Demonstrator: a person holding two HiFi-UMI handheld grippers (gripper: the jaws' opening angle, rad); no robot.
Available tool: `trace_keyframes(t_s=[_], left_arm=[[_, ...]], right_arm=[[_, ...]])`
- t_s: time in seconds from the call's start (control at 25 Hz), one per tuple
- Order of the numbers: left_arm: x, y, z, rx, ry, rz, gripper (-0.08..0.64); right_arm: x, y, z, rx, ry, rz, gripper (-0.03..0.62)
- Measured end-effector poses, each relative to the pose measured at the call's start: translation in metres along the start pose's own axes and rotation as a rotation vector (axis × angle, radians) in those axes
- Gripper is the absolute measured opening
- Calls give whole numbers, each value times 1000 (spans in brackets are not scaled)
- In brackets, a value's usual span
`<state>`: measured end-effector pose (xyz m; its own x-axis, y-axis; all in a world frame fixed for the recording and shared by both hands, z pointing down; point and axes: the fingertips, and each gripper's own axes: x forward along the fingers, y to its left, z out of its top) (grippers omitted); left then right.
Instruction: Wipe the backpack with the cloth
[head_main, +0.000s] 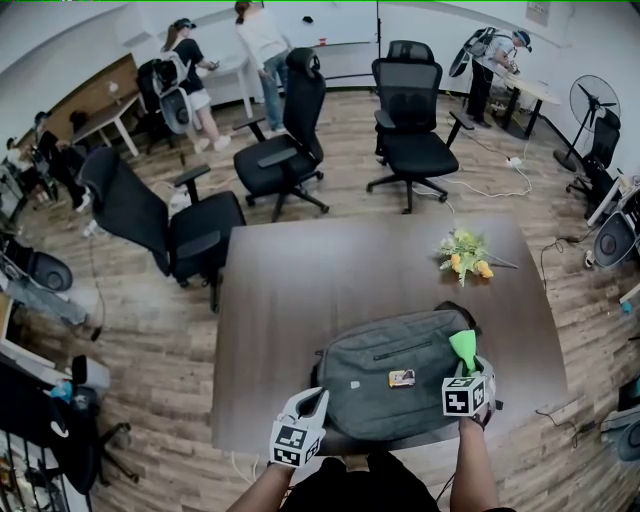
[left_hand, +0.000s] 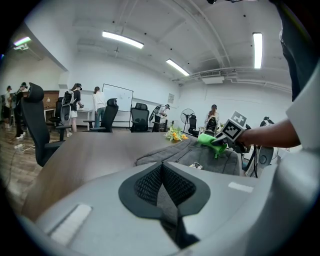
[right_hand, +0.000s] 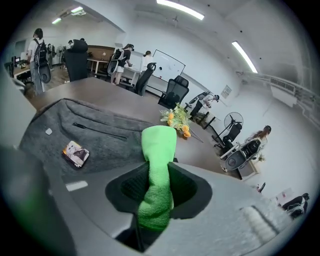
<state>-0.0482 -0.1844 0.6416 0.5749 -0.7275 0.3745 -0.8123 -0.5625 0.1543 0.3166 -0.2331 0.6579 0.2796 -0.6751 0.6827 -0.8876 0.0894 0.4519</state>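
Lying flat at the near edge of the brown surface (head_main: 300, 290), the grey backpack (head_main: 380, 365) has its pocket zip closed, so nothing inside shows. A small picture card (head_main: 401, 378) rests on top. The right gripper (right_hand: 159, 172) has its jaws clamped on a green cloth (right_hand: 159, 145) over the backpack's right end. The left gripper (left_hand: 162, 172) has its jaws pressed together, empty, beside the backpack's left corner.

Pale grey, smoothly moulded shells on left gripper (head_main: 316, 398) and right gripper (head_main: 468, 362) alike. White cube (head_main: 290, 441) with black square markers on each. Black, mesh-textured pads (left_hand: 149, 182) inside rounded jaws. Dark clothing at the torso; bare forearms.
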Motion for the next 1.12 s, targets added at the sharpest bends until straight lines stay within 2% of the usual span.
trace_keyframes(t_s=[0.12,0.32,0.6,0.84,0.96,1.12], left_arm=[[-2,3,0,3,0,3,20],[-6,8,0,5,-1,0,20],[-15,15,-3,9,1,-15,20],[-17,19,-9,19,18,-14,19],[-19,14,-14,34,38,-41,19],[-19,13,-21,50,59,-82,20]], right_arm=[[-6,7,2,55,-19,34,103],[-31,51,9,103,-78,140,103],[-65,133,17,153,-124,351,103],[-82,192,13,164,-105,501,103],[-94,225,10,220,-80,611,101],[-110,262,16,250,-76,703,100]])
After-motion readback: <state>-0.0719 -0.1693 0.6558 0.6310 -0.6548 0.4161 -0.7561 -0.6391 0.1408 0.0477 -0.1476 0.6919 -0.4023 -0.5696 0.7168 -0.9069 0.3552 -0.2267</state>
